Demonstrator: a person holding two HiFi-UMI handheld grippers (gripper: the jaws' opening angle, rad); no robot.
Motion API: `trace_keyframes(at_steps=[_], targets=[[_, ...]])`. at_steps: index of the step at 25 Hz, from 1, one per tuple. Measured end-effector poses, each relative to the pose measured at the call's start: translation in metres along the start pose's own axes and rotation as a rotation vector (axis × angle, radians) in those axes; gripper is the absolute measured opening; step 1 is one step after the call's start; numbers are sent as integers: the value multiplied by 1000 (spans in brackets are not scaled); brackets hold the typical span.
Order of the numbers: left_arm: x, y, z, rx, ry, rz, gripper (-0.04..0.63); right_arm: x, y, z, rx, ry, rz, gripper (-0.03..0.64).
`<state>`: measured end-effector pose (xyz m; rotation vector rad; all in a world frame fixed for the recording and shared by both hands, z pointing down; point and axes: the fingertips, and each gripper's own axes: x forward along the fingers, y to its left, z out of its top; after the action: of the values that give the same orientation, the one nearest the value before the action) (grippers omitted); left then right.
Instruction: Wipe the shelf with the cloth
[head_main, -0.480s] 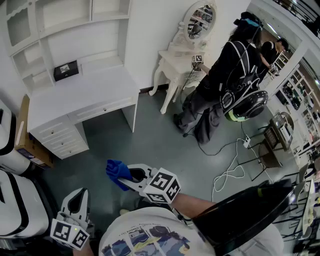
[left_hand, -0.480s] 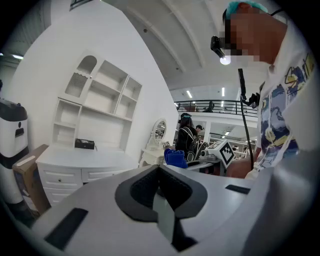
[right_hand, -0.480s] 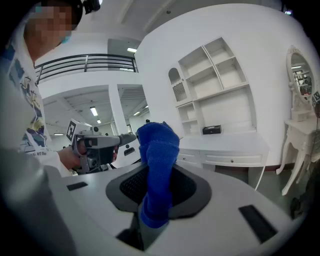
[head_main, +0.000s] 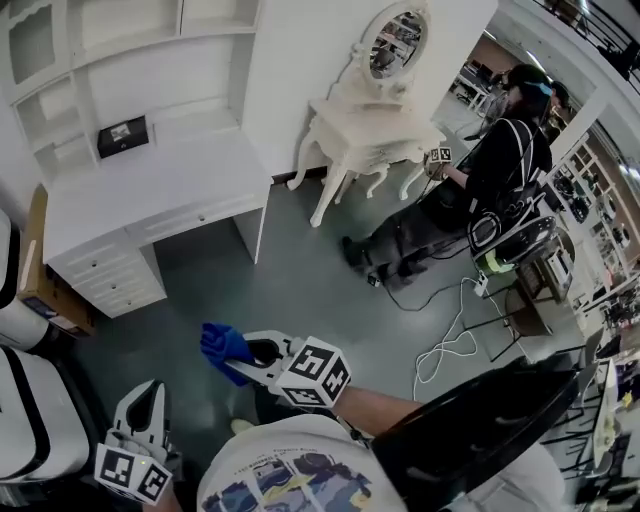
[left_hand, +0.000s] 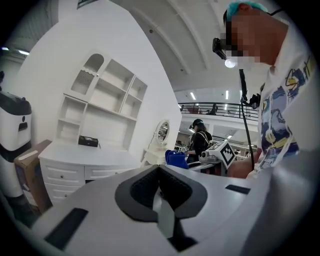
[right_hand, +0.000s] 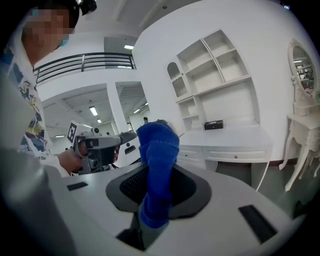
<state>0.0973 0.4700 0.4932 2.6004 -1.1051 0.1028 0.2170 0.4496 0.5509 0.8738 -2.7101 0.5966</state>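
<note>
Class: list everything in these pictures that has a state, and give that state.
right gripper, shut on the blue cloth
blue cloth, bunched up, clamped between the jaws
left gripper, shut, nothing held
desk drawers, all closed

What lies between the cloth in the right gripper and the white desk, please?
Nothing but bare grey floor separates the cloth from the desk; the head view shows it.

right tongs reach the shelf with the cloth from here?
Probably not yet. The right tongs, shut on the cloth, hang low by the person, and bare floor separates them from the shelf. Nothing blocks the way; stepping closer should do.
</note>
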Motion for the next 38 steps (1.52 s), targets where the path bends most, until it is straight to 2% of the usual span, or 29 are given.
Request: trace_keyframes(at_steps=[5, 9, 15, 22, 29, 33, 38], targets=[[17, 17, 0, -12, 4, 33, 14, 13, -17, 10, 2, 5, 48, 110], [30, 54, 21, -20, 6, 94, 14, 45, -42, 38, 6, 0, 79, 112], [74, 114, 63, -3, 17, 153, 14, 100, -108, 92, -1, -5, 108, 112], [127, 165, 102, -13, -23, 198, 14, 143, -183, 142, -22, -28, 139, 112], [176, 207, 132, -9, -35, 178, 13, 181, -245, 184, -13, -57, 118, 112], [194, 238, 147, -1, -33, 133, 13, 212, -266, 207, -12, -72, 97, 112], [210, 297, 167, 26, -32, 41, 13, 265, -288, 247, -25, -110, 37, 112]])
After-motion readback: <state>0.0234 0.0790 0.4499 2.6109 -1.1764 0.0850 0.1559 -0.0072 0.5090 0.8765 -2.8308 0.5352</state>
